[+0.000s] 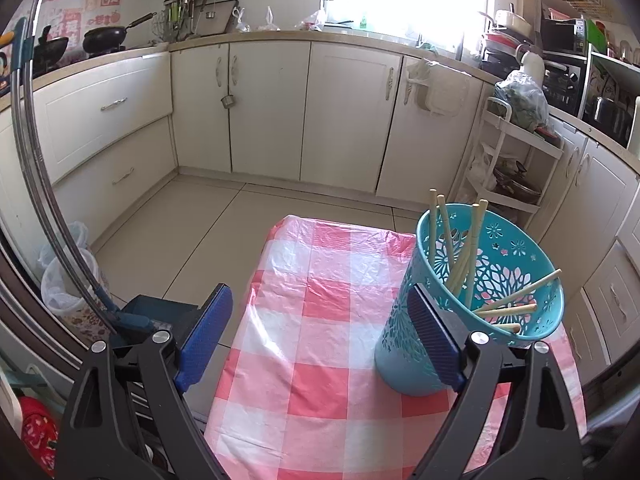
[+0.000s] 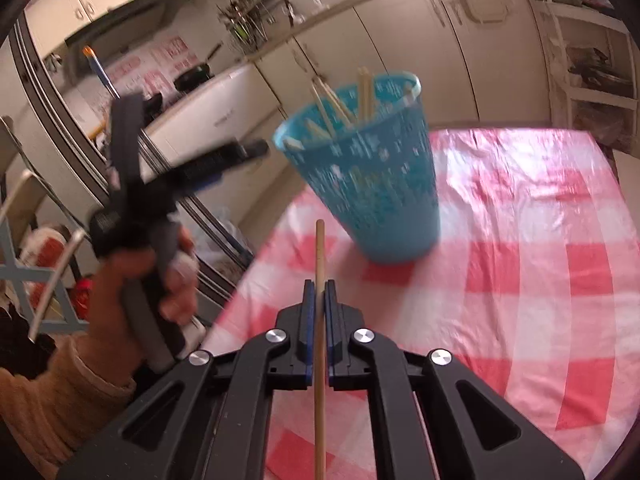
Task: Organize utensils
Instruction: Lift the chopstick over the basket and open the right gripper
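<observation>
We see a kitchen with cream cabinets (image 1: 264, 108) running along the back and right walls. On the wall over the stove, red-and-pink posters (image 1: 86, 4) carry large characters, too small and bent by the lens for us to read; no brand names are legible anywhere.

The table (image 1: 320, 320) wears a pink-and-white checked plastic cloth. A teal perforated basket (image 1: 472, 300) with a flower cut-out pattern stands on it, at the table's right side in the left wrist view. Several pale chopsticks (image 1: 460, 248) lean inside it, tips above the rim.

The left gripper (image 1: 320, 336) has its blue pads wide apart with nothing between them; its right pad sits in front of the basket wall, and we can't tell if they touch. In the right wrist view a hand (image 2: 132, 280) in a tan sleeve holds this gripper's handle beside the basket.

The right gripper (image 2: 320, 292) is clamped on a single wooden chopstick (image 2: 320, 248), which points toward the basket, above the cloth. That view is blurred.
</observation>
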`<state>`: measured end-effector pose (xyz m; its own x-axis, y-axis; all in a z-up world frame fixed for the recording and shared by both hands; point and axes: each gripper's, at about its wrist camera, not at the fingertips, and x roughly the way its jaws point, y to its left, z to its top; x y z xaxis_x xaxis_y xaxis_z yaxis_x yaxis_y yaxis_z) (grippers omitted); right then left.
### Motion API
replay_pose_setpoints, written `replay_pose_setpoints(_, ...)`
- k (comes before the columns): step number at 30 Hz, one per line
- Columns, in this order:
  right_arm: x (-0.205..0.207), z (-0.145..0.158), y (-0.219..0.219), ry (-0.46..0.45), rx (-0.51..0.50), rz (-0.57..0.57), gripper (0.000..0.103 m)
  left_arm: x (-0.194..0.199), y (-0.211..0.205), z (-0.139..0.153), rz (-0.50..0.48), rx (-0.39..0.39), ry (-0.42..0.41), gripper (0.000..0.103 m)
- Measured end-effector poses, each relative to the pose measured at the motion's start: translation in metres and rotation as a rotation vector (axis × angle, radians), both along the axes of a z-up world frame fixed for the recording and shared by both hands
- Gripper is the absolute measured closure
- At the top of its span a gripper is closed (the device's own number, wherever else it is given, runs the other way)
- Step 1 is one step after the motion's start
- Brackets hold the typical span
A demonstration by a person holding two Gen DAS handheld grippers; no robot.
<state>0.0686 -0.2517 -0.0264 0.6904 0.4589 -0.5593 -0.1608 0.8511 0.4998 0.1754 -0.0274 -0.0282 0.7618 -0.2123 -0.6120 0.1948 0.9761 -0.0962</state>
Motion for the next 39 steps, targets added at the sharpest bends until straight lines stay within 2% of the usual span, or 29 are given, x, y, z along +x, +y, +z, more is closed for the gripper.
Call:
replay_pose_setpoints(3, 0.01, 0.051, -0.006, -0.161, 0.054, -0.031, 0.098, 0.0, 0.003, 0.0, 0.011, -0.006, 0.0, 0.017)
replay_pose_setpoints(7, 0.032, 0.103, -0.008, -0.347, 0.07, -0.106, 0.098, 0.001, 0.003, -0.001, 0.011, -0.008, 0.004, 0.017)
replay_pose_setpoints(10, 0.054, 0.126, -0.007, -0.467, 0.036, -0.199, 0.097, 0.001, 0.003, -0.002, 0.013, -0.011, 0.007, 0.016)
replay_pose_setpoints(13, 0.075, 0.13, -0.009, -0.518, -0.004, -0.296, 0.097, 0.002, 0.003, -0.002, 0.014, -0.015, 0.009, 0.015)
replay_pose_setpoints(19, 0.109, 0.106, -0.008, -0.509, -0.097, -0.42, 0.097, 0.004, 0.005, 0.0, 0.02, -0.033, 0.012, 0.013)
replay_pose_setpoints(27, 0.12, 0.075, -0.004, -0.451, -0.188, -0.459, 0.097, 0.005, 0.005, -0.001, 0.018, -0.042, 0.023, 0.013)
replay_pose_setpoints(39, 0.108, 0.048, 0.011, -0.364, -0.237, -0.355, 0.097, 0.006, 0.005, -0.003, 0.023, -0.041, 0.033, 0.012)
